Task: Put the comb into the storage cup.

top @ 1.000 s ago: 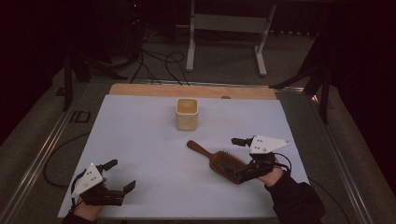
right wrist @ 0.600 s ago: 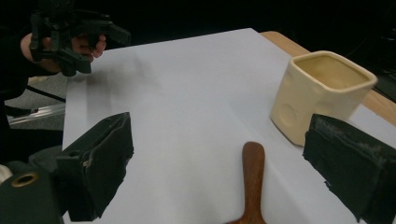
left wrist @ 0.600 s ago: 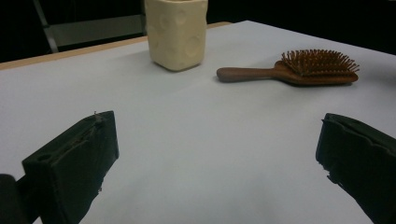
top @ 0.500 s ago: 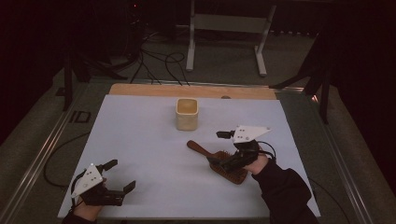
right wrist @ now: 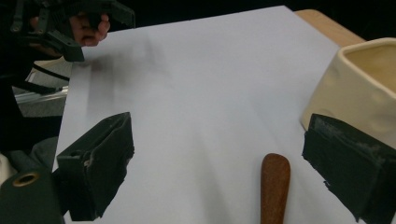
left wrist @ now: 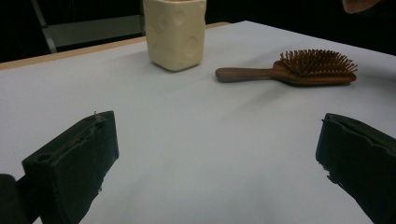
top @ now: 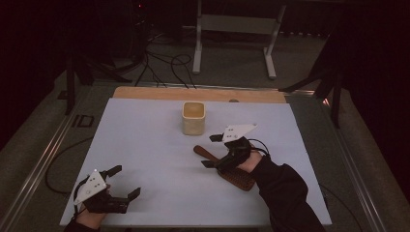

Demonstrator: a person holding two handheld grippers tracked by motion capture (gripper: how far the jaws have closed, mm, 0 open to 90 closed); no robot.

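From the high view I see my left gripper (top: 126, 181) spread wide near the white table's (top: 145, 145) front corner, my right gripper (top: 212, 151) wide over the brown wooden hairbrush (top: 231, 171). The cream square ceramic cup (top: 193, 118) stands behind.

Left gripper view: brush bristles-up, lying just beside the cup.

Right gripper view: handle between open jaws (cup's inside looks bare).
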